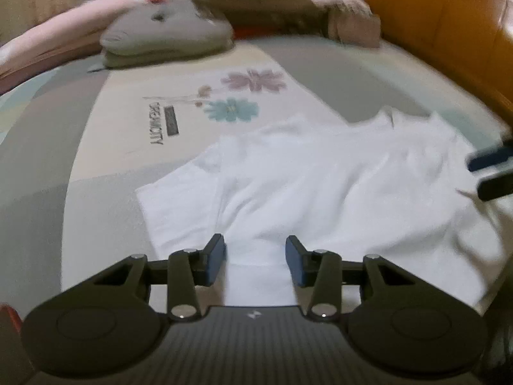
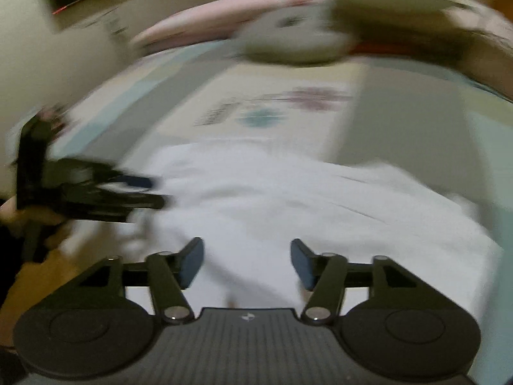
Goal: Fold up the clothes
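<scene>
Lying spread beneath both parted claws (image 1: 255,260): white shirt (image 1: 320,186).

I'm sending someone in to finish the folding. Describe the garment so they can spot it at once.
Start at the bed sheet printed with flowers and dark lettering. Below that print lies the white T-shirt, spread flat. It is the only plain white piece, unlike the grey pillow near the head of the bed.
</scene>
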### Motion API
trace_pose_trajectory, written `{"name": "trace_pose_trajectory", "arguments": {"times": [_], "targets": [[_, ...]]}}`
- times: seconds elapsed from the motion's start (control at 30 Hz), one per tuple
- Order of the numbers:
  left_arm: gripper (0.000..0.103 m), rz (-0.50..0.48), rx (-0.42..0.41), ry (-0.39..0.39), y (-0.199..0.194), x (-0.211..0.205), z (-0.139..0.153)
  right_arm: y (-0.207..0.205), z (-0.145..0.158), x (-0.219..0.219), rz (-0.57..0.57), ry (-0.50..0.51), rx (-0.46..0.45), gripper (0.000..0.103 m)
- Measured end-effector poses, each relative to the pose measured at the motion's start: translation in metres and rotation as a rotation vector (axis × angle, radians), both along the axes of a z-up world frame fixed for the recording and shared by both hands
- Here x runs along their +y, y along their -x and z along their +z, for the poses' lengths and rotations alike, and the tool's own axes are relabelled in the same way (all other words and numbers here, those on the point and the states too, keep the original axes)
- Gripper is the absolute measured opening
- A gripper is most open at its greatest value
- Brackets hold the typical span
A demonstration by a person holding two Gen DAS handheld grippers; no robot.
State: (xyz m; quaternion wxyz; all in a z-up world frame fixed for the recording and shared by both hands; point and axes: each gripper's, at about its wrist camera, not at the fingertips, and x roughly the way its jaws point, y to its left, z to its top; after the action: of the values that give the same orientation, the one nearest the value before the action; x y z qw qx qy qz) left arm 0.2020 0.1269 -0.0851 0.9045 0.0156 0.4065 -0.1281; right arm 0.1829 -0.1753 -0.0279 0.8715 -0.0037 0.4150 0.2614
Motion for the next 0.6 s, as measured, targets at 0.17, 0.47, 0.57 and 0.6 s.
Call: {"name": "trace_pose_trajectory", "arguments": {"times": [0.17, 0.47, 0.57, 0.6], "targets": [[0.052, 0.027, -0.064, 0.029, 0.006, -0.025, 0.022, 0.034, -0.035, -0.067, -0.212, 0.062, 0.014, 0.072], [0.051, 0.188, -0.016, 0.020, -0.022, -0.047, -0.002, 0.062, -0.044, -0.094, -0.283, -0.079, 0.001, 0.078], [0.045, 0.257, -0.022, 0.086, -0.018, -0.029, 0.000, 0.062, -0.041, -0.102, -0.287, -0.090, -0.016, 0.081], [0.045, 0.275, -0.032, 0.073, -0.019, -0.029, 0.006, 0.062, -0.039, -0.104, -0.291, -0.106, -0.021, 0.081]]}}
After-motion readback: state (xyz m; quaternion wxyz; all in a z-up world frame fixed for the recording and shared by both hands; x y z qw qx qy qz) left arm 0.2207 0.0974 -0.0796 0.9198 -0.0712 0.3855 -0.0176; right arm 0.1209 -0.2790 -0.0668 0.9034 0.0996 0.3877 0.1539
